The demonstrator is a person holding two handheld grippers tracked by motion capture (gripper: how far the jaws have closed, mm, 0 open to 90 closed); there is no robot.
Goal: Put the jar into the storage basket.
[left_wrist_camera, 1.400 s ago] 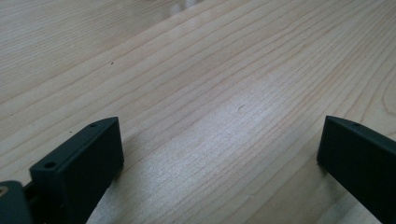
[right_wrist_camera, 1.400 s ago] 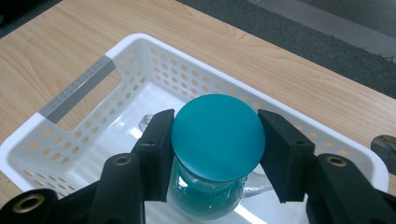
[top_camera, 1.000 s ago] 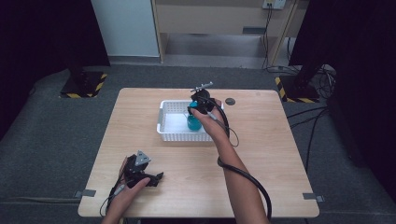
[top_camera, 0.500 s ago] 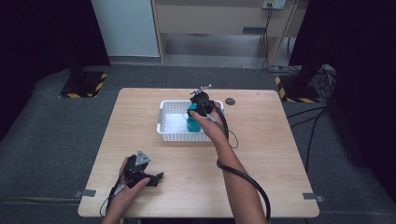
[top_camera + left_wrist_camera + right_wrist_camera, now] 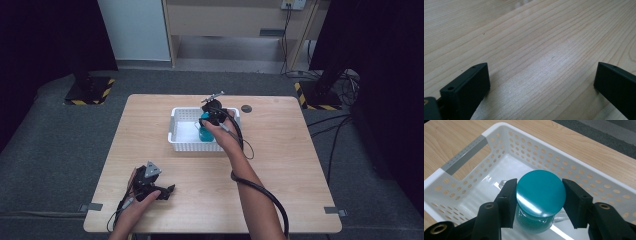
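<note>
In the high view we see a light wooden table (image 5: pixel 280 165) with a white perforated plastic basket (image 5: pixel 181 134) near its far middle. The right gripper (image 5: pixel 210 120) reaches into the basket at a teal object with a round top (image 5: pixel 204 134). The left gripper (image 5: pixel 167 190) lies low near the front left corner, well apart from the basket.

In the left gripper view the two black jaws stand wide apart — nothing between them, only bare wood grain below.

In the right gripper view the jaws sit at both sides of the teal object's round top (image 5: pixel 540 192), inside the basket (image 5: pixel 464 157). They seem to touch it — we cannot tell how firmly they press. Below the top, the body looks like translucent teal plastic.
</note>
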